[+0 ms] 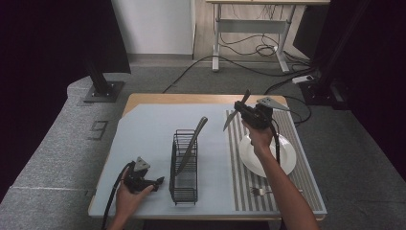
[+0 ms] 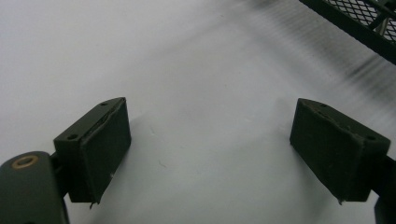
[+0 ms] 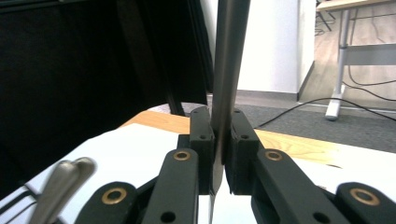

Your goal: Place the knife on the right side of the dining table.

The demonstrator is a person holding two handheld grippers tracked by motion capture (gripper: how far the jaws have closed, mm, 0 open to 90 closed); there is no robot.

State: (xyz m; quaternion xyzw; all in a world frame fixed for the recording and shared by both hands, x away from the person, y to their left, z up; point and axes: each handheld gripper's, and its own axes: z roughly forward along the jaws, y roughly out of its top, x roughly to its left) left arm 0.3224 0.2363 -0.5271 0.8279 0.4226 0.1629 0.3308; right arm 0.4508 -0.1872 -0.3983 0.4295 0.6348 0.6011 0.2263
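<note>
The right gripper [image 1: 242, 109] is up in the air over the far right part of the counter [image 1: 143, 129], its jaws pinched tight on a table knife [image 1: 231, 118]. In the right gripper view the knife [image 3: 227, 70] stands straight up between the two pads, clamped flat from both sides, one end running out of the top of the picture. From the high view the knife slants, blade tip pointing down and left toward the middle of the counter, the other end poking up past the gripper.

Just below that hand sits a white plate [image 1: 285, 160] on a striped placemat [image 1: 289, 129], and a fork [image 1: 261, 191] lies on the mat near the front edge, close beside the forearm.

Centre of the counter: a black wire cutlery basket [image 1: 184, 167], long and narrow, with a utensil [image 1: 194, 141] leaning in it, handle sticking up and out over the far end. That handle shows low at left in the right gripper view [image 3: 63, 184], blurred.

The left gripper [image 1: 155, 182] rests low at the front left, jaws spread wide and pinching nothing; its own view shows bare counter between the pads [image 2: 100, 149], with the basket's corner [image 2: 355, 23] at upper right, near but not touching.
</note>
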